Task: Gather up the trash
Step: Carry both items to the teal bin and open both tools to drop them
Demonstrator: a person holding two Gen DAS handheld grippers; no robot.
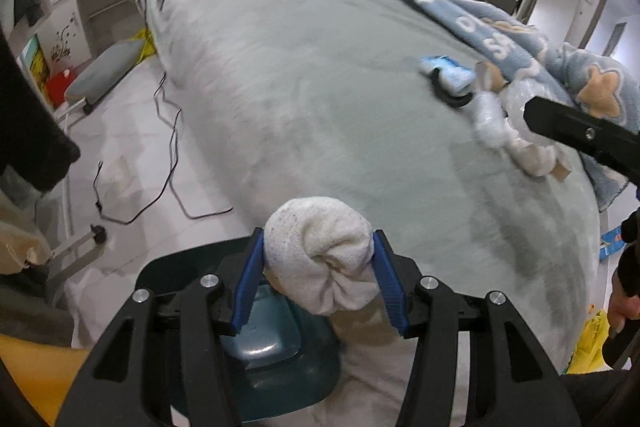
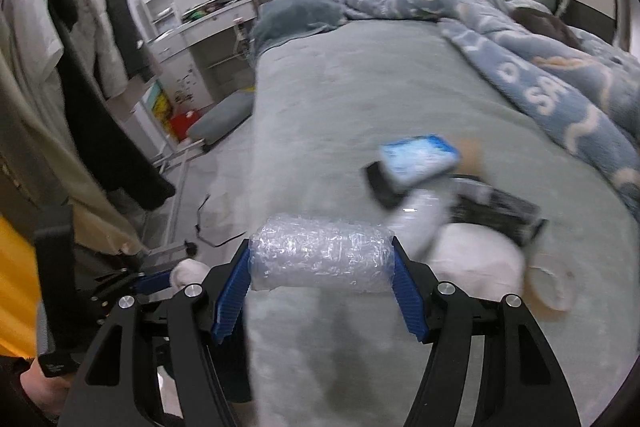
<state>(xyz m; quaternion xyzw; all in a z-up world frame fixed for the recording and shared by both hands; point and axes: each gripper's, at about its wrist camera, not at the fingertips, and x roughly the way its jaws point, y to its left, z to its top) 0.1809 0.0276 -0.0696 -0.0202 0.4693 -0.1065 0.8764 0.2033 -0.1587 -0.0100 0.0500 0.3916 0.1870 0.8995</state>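
Bubble wrap roll [image 2: 320, 253] — clamped in right tool [image 2: 322, 279] | sock [image 1: 320, 259] — clamped in left tool [image 1: 318, 269]

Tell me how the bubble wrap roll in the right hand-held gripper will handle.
The bubble wrap roll is probably very light and squashy: air-filled plastic. Held end to end by the right hand-held gripper, it may buckle if squeezed harder. Its glossy film could slip, and its round shape would likely roll on the bed.
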